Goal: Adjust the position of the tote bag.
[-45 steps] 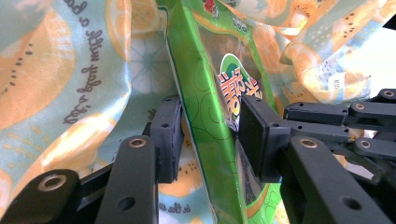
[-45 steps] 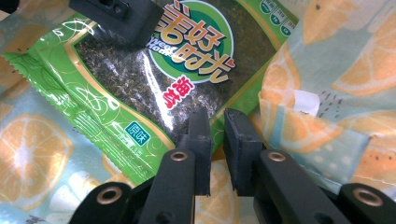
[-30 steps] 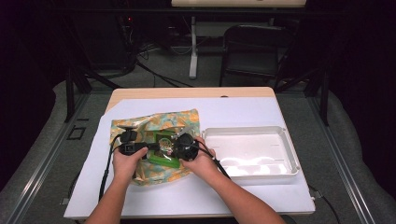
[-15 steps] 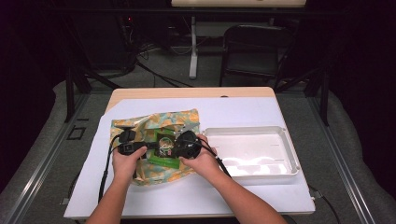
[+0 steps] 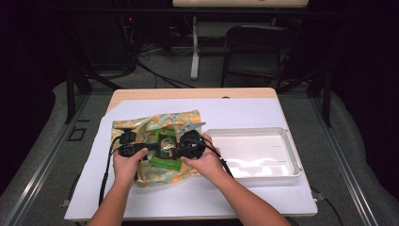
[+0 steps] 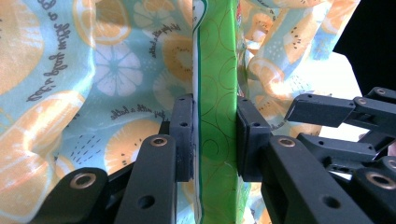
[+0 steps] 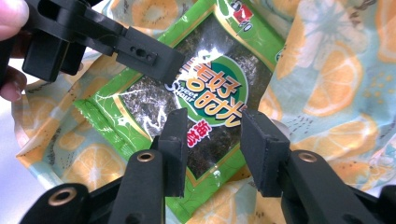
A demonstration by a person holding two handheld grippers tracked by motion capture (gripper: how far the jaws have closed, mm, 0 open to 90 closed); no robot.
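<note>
A white tray (image 5: 287, 155) sits on white paper (image 5: 244, 113); behind, seemingly a dark chair (image 5: 254, 52).

Green snack packet (image 7: 196, 102) lying on citrus-print bag (image 5: 155, 176).

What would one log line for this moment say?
left tongs: around green snack packet edge | right tongs: open over packet | packet: on fruit-print bag | white tray: empty

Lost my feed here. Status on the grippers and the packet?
Left gripper shut on green foil snack packet, edge-on. Right gripper open, jaws astride it. Packet lies in citrus-print cloth bag. White plastic tray apart, nothing blocking.
</note>
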